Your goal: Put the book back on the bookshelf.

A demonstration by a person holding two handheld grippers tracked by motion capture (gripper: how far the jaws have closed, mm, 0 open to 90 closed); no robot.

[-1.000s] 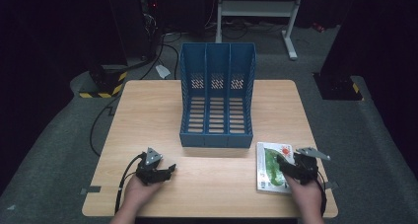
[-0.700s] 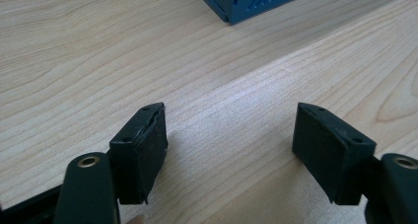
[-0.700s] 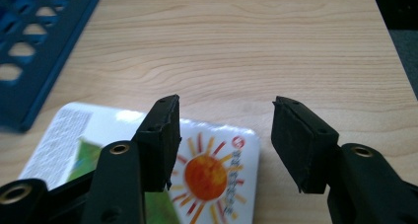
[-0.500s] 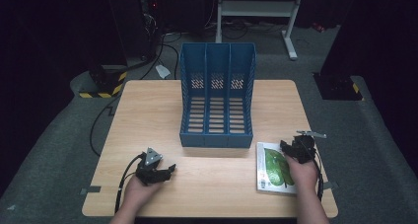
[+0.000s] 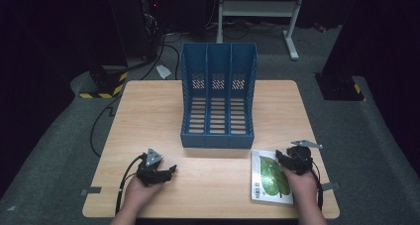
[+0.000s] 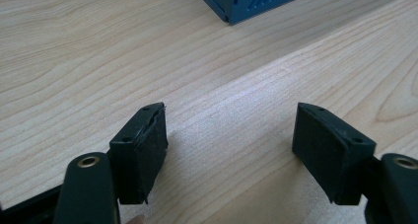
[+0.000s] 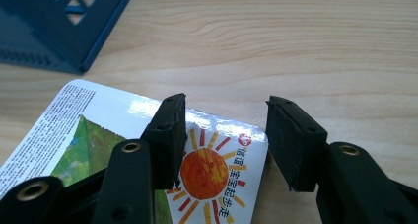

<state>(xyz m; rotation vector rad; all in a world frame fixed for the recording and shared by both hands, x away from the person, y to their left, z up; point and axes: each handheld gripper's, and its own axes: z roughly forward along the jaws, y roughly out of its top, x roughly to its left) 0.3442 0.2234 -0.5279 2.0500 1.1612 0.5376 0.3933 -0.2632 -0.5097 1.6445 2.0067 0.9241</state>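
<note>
A thin picture book (image 5: 270, 178) with a green shape and a red sun on its white cover lies flat at the table's front right. My right gripper (image 5: 282, 159) hovers open at the book's far right corner. In the right gripper view the book (image 7: 212, 172) runs under my right gripper (image 7: 226, 140): one jaw stands over the cover, the other just past its edge. A blue three-slot file rack (image 5: 218, 101) stands mid-table. My left gripper (image 5: 170, 170) rests open at the front left; in its own view my left gripper (image 6: 229, 150) holds nothing over bare wood.
The wooden table (image 5: 148, 116) has bare room left of the rack and between the two hands. The rack's front corner (image 6: 256, 2) shows ahead of the left gripper, and its base (image 7: 64, 21) lies just beyond the book. Cables trail off the table's left side.
My right gripper has moved slightly forward and left along the book's right edge to its far corner. The left gripper has stayed still.
</note>
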